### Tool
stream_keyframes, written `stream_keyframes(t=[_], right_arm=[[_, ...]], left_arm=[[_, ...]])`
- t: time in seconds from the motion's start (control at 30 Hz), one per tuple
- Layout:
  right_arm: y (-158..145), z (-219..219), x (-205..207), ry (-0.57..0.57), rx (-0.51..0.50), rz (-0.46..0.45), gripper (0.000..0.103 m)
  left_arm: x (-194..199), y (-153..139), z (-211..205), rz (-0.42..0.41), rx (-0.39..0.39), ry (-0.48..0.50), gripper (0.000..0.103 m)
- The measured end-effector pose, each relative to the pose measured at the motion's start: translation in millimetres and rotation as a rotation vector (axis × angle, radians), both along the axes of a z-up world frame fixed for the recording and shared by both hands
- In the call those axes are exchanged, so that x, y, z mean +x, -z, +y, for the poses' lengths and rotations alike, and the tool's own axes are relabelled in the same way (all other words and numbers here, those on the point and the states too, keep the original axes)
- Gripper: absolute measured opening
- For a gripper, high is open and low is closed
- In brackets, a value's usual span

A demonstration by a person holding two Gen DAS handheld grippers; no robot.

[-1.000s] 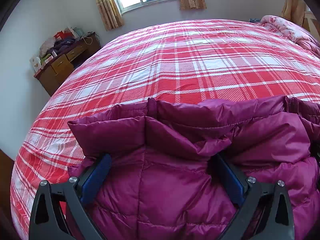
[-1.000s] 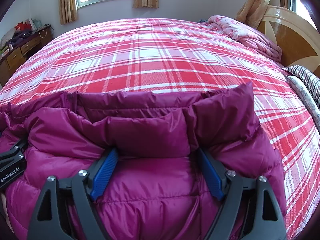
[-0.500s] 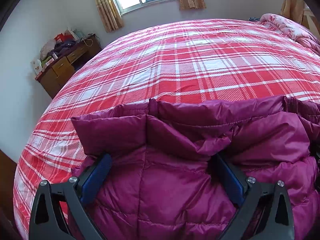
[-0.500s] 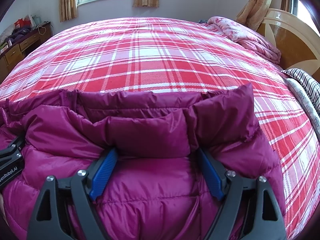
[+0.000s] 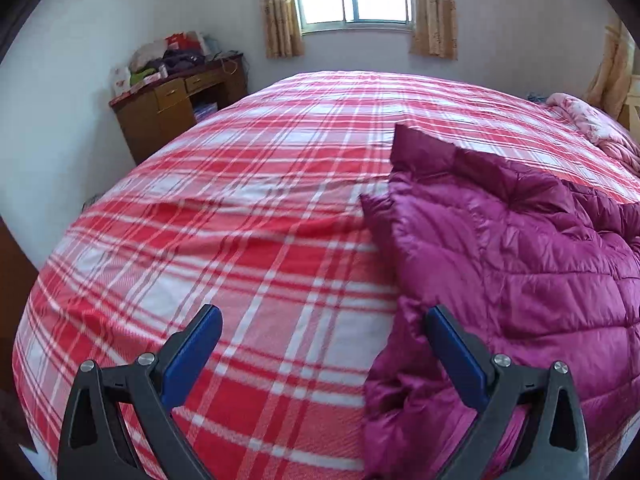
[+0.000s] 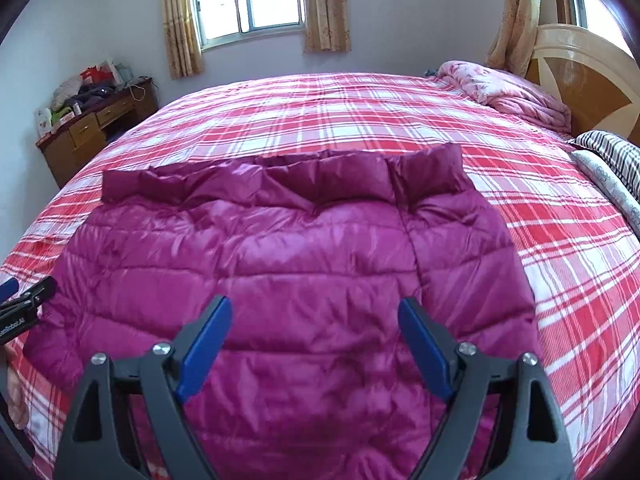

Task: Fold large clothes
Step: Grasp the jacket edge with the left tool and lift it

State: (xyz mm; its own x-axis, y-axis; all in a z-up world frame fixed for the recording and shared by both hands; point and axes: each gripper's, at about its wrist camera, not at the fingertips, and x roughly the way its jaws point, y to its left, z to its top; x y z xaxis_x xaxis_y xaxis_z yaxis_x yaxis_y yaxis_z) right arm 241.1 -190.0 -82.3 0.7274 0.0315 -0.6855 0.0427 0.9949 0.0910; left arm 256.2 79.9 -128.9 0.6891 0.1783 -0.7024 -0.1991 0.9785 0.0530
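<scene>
A magenta quilted down jacket [image 6: 288,264] lies flat on the red plaid bed [image 6: 360,120], collar edge toward the far side. It also shows in the left wrist view [image 5: 512,264], at the right. My right gripper [image 6: 314,320] is open and empty, held above the jacket's near middle. My left gripper [image 5: 324,328] is open and empty over the bedspread [image 5: 224,240], just left of the jacket's left edge; its right finger [image 5: 456,348] is beside the fabric. The left gripper's tip also shows at the left edge of the right wrist view [image 6: 24,300].
A wooden desk [image 5: 176,104] piled with clutter stands by the far left wall. A pink quilt [image 6: 508,92] lies bunched at the headboard [image 6: 588,76]; a striped pillow [image 6: 616,156] is at the right. A curtained window [image 6: 248,0] is in the far wall.
Both grippers let go of the jacket and pulled back and up. The jacket now lies spread flat. The left gripper swung left, off the jacket.
</scene>
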Motion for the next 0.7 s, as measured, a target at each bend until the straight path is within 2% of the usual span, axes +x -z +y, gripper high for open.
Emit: stream_keyframes(t=[0.07, 0.13, 0.2, 0.27, 0.33, 0.37, 0.4, 0.47, 0.5, 0.63, 0.7], right_arm=[[1.1, 10.0, -6.3, -0.007, -0.034, -0.018, 0.087], [11.3, 22.2, -2.3, -0.019, -0.124, 0.014, 0.088], [27.1, 27.8, -0.5, -0.021, -0.16, 0.024, 0.088], [37.2, 26.0, -4.6, -0.004, -0.185, 0.008, 0.091], [38.8, 27.5, -6.1, 0.0, -0.201, 0.005, 0.091], [39.1, 29.1, -5.2, -0.001, -0.212, 0.009, 0.091], [39.8, 30.3, -4.2, -0.002, -0.221, 0.013, 0.091], [40.9, 32.4, -6.4, 0.0, -0.224, 0.012, 0.091], [41.0, 32.0, -7.1, 0.001, -0.223, 0.012, 0.091], [37.4, 32.2, -9.4, 0.008, -0.216, 0.005, 0.09], [33.3, 33.1, -16.1, 0.005, -0.207, -0.001, 0.086]], left_arm=[[-10.3, 4.9, 3.5, -0.007, -0.039, -0.013, 0.102], [-12.7, 10.6, -5.2, -0.012, -0.029, -0.011, 0.102], [-4.9, 19.8, -15.4, 0.036, -0.029, 0.022, 0.102], [-1.2, 28.8, -18.2, 0.063, -0.087, 0.044, 0.101], [1.6, 37.4, -20.6, 0.076, -0.122, 0.071, 0.086], [0.6, 38.4, -22.5, 0.072, -0.155, 0.106, 0.062], [-1.3, 36.4, -26.8, 0.063, -0.184, 0.154, 0.033], [-5.3, 27.6, -43.6, 0.05, -0.099, 0.193, 0.017], [-8.1, 21.8, -49.9, 0.03, -0.059, 0.208, 0.013], [-16.5, -11.8, -63.5, -0.051, 0.042, 0.237, 0.01], [-25.7, -36.4, -76.2, -0.108, 0.119, 0.264, 0.01]])
